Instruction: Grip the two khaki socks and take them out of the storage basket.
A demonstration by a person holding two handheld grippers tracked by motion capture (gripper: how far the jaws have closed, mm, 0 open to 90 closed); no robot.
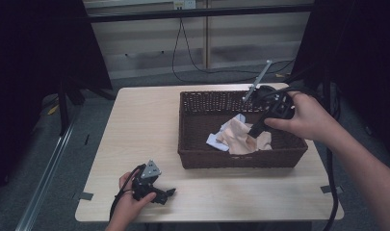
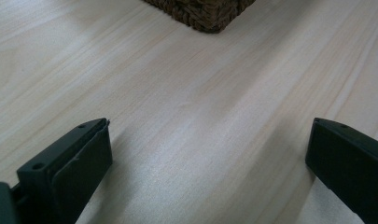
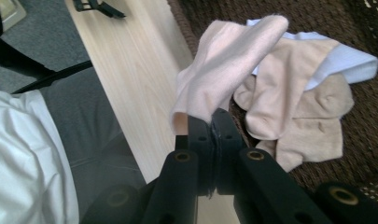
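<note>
Peach cloth (image 3: pixel 224 65) is pinched at one end in the clenched right gripper (image 3: pixel 210 122), its length trailing toward the wicker basket (image 1: pixel 231 159), which sits at the tabletop's (image 1: pixel 144 125) right side holding more cloths (image 1: pixel 243 139). Left gripper (image 1: pixel 169 192) rests released near the front edge, well apart. No writing is legible.

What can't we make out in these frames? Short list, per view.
- High view: right gripper tips blend into the peach cloth in dim light; the grip itself is unreadable there.
- Right gripper view: cloth edge hidden between the shut jaws; the white cloth lies mostly under the pile.
- Left gripper view: basket cut off by the top edge, contents unseen.
</note>
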